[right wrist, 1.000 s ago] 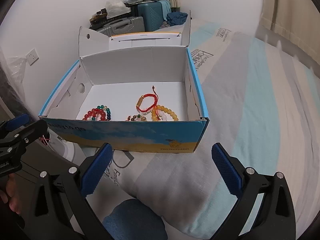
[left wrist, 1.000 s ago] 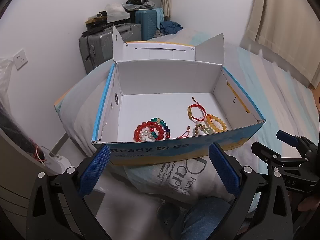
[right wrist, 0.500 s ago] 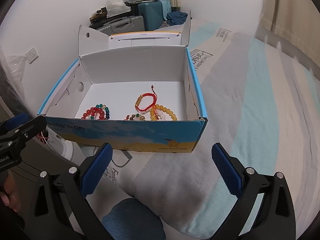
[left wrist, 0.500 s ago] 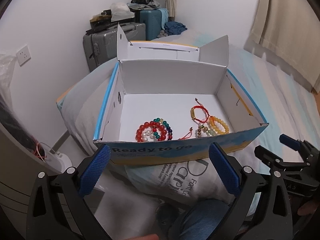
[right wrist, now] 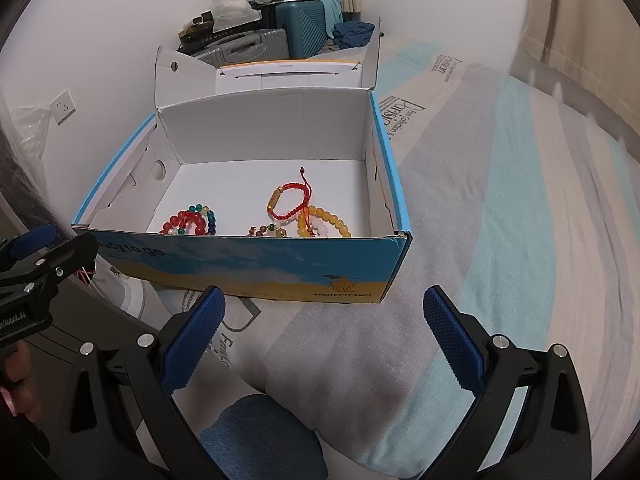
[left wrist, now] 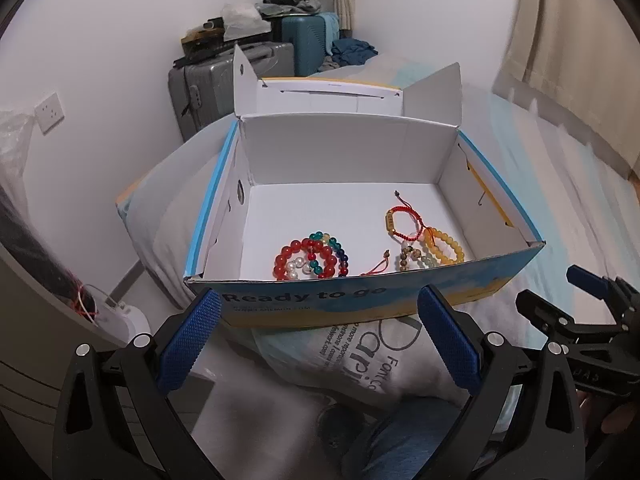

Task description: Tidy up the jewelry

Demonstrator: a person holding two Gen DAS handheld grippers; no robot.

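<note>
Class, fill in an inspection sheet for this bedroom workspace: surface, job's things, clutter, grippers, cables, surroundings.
Surface: striped bedding, pillow under the box.
Job's things: open shoebox; inside, red bead bracelet, red cord bracelet, yellow bead bracelet, others overlapping.
Clutter: nothing seen on the bed.
Grippers: left gripper and right gripper, jaws open, empty, short of the box.
Cables: red and white wires, lower left.
Surroundings: suitcases, wall socket, curtain.

Open cardboard box (left wrist: 400,292) on pillow (left wrist: 360,356): held red bead bracelet (left wrist: 306,260), red cord bracelet (left wrist: 404,222), yellow bead bracelet (left wrist: 444,246). Left gripper (left wrist: 320,336) hovered before it, fingers (left wrist: 188,340) spread wide, empty.
</note>
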